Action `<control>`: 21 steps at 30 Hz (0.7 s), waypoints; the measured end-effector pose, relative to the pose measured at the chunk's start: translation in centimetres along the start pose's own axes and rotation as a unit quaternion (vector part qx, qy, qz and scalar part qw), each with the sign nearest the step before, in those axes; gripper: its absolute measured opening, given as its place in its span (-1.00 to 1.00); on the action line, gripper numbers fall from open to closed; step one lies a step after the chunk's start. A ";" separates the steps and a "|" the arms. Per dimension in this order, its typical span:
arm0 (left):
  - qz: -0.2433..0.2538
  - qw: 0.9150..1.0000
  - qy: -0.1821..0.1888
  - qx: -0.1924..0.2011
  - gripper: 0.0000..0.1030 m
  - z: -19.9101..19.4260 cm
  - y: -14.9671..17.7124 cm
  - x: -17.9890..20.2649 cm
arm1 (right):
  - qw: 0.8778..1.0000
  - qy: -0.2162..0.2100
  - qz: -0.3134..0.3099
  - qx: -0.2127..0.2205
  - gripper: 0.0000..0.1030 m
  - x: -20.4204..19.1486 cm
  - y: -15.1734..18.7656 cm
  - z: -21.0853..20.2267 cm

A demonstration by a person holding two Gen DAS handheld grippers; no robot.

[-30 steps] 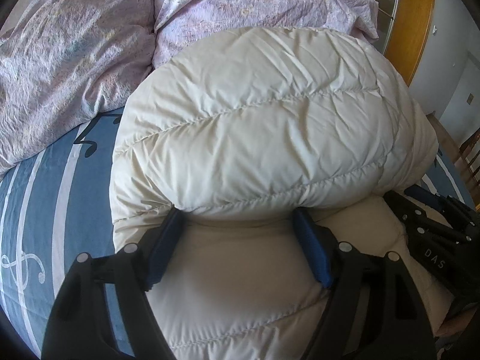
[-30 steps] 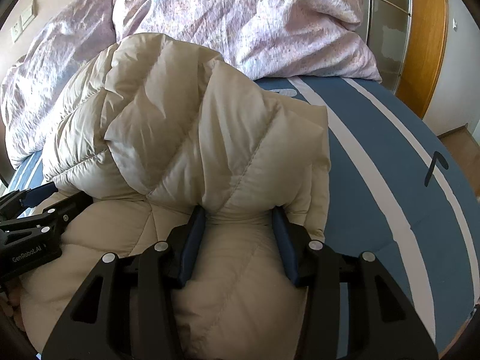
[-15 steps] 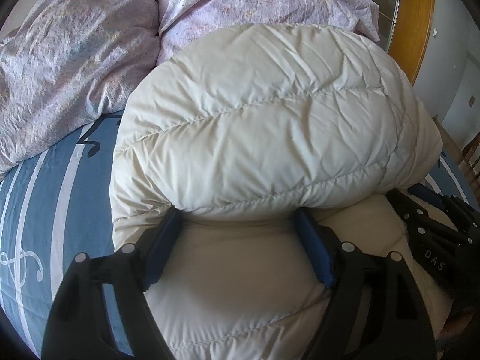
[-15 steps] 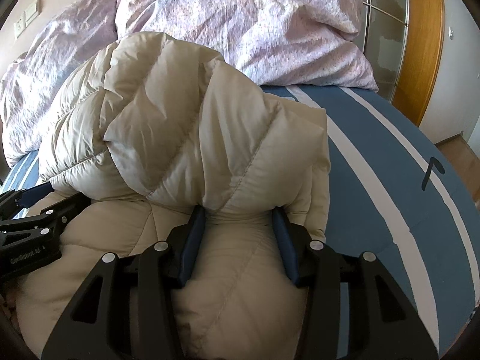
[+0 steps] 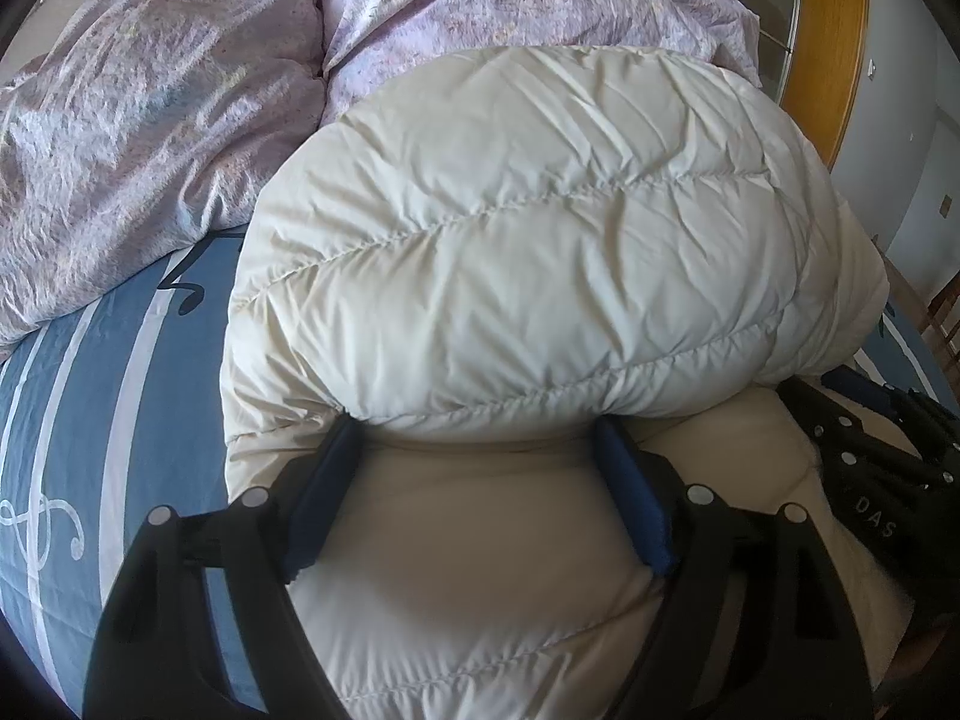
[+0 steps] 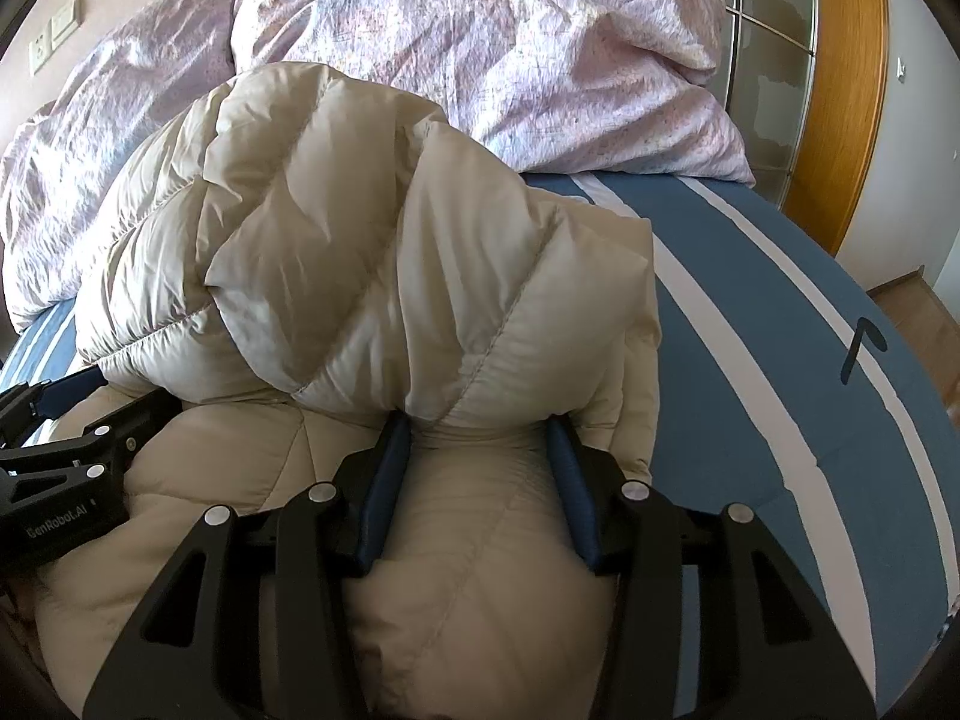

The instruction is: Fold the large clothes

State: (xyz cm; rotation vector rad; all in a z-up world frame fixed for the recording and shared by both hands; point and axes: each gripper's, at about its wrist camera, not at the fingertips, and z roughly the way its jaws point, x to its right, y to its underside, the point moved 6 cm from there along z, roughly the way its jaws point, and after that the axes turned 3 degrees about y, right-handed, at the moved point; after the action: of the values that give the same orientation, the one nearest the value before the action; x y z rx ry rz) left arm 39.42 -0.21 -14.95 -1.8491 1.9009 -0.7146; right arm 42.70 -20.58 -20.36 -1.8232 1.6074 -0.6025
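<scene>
A cream quilted down jacket [image 5: 528,252] lies on the bed, its top part folded back over the lower part in a thick, puffy roll. My left gripper [image 5: 480,438] holds the near edge of that roll, its blue pads [image 5: 324,498] set wide and pressed into the padding. My right gripper [image 6: 480,426] is shut on the jacket [image 6: 372,252] at its other end, and the fabric creases between its pads [image 6: 384,492]. Each gripper shows in the other's view: the right gripper [image 5: 870,450] at the right edge, the left gripper [image 6: 66,450] at the left edge.
The blue sheet with white stripes [image 5: 90,420] [image 6: 750,360] stretches to both sides of the jacket. A crumpled lilac duvet [image 5: 150,120] [image 6: 510,60] is piled just behind it. A wooden door frame [image 6: 840,90] and bare floor lie past the bed's right edge.
</scene>
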 end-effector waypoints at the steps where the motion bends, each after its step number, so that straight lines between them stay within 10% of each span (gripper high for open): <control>1: 0.000 1.000 0.000 0.001 0.56 0.0 0.0 0.0 | 1.000 0.001 0.000 0.000 -0.02 0.1 0.0 0.0; 21: -0.002 1.000 -0.003 0.008 0.58 0.0 0.2 0.0 | 1.000 0.007 0.002 -0.001 0.09 0.3 -0.3 0.3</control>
State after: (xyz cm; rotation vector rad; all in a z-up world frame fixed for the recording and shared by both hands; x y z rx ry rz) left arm 39.26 -0.17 -15.03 -1.8451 1.8820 -0.7220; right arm 43.16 -20.83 -20.38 -1.8195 1.6210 -0.6125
